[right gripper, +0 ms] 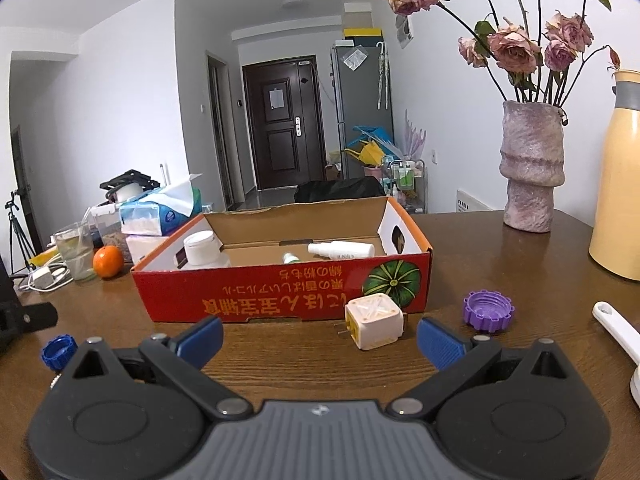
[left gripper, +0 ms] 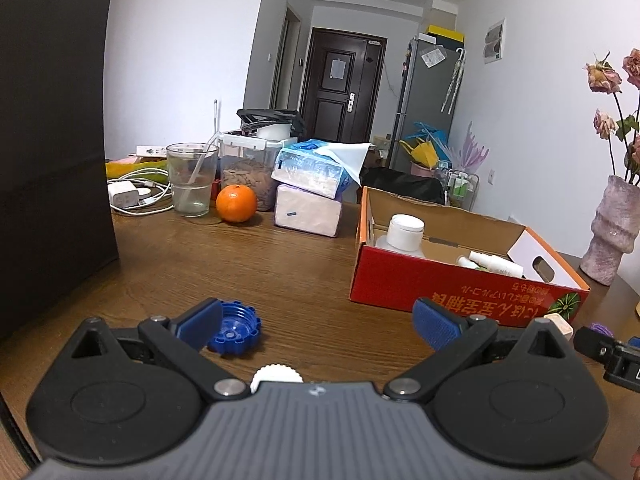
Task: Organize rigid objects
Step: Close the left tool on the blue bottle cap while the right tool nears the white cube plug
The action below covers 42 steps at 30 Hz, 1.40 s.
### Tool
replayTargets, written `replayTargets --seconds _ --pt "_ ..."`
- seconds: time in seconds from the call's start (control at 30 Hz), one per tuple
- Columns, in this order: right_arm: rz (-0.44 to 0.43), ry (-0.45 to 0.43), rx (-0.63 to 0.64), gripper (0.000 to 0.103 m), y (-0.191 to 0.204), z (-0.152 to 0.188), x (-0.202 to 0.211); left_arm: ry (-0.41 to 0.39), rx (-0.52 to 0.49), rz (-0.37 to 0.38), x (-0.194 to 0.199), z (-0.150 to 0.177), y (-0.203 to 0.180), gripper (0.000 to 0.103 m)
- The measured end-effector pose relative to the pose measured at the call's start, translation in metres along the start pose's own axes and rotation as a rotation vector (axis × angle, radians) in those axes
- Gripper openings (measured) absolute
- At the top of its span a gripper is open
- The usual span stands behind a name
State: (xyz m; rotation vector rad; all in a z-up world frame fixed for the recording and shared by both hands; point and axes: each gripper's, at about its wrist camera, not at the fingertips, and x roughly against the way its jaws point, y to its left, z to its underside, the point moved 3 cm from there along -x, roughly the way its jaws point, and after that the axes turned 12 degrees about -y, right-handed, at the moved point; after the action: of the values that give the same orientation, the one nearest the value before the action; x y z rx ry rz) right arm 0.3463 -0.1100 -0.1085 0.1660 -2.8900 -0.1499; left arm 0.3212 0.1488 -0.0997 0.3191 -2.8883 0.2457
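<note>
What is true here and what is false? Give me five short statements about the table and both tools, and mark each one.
1. The blue cap lies on the table beside the left tool's left finger. True.
2. The red box is empty. False: a white jar and a white spray bottle are inside it.
3. The right tool is shut on the cream plug cube. False: its jaws are wide open and the cube sits on the table between them.
4. The purple cap lies on the table outside the box. True.
5. The orange is in the box. False: it sits on the table near a glass.
</note>
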Motion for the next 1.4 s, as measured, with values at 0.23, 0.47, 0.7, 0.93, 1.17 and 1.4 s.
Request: replayTargets --seconds 0.23,0.47,0.7,0.93,1.17,1.4 --pt "0.011 0.027 -0.04 0.103 -0.011 0.002 -0.007 0.006 -0.005 -0.032 -0.012 -0.004 0.025 0.103" --pt "0.027 0.037 -0.041 0.103 -0.013 0.006 -0.011 0.081 -0.011 -0.075 -0.037 0.004 0.057 0.103" --pt "0.046 0.047 -0.043 0.103 -0.015 0.009 -0.014 0.182 -0.067 -0.103 -0.061 0.017 0.066 0.102" --pt "0.055 0.064 -0.03 0.103 -0.014 0.013 -0.019 0.236 -0.1 -0.077 -0.078 0.029 0.065 0.079" --pt "0.06 0.069 -0.025 0.103 -0.013 0.015 -0.021 0.238 -0.098 -0.046 -0.079 0.03 0.062 0.053" --pt "0.058 0.073 -0.023 0.103 -0.013 0.016 -0.021 0.187 -0.084 -0.063 -0.07 0.021 0.064 0.053"
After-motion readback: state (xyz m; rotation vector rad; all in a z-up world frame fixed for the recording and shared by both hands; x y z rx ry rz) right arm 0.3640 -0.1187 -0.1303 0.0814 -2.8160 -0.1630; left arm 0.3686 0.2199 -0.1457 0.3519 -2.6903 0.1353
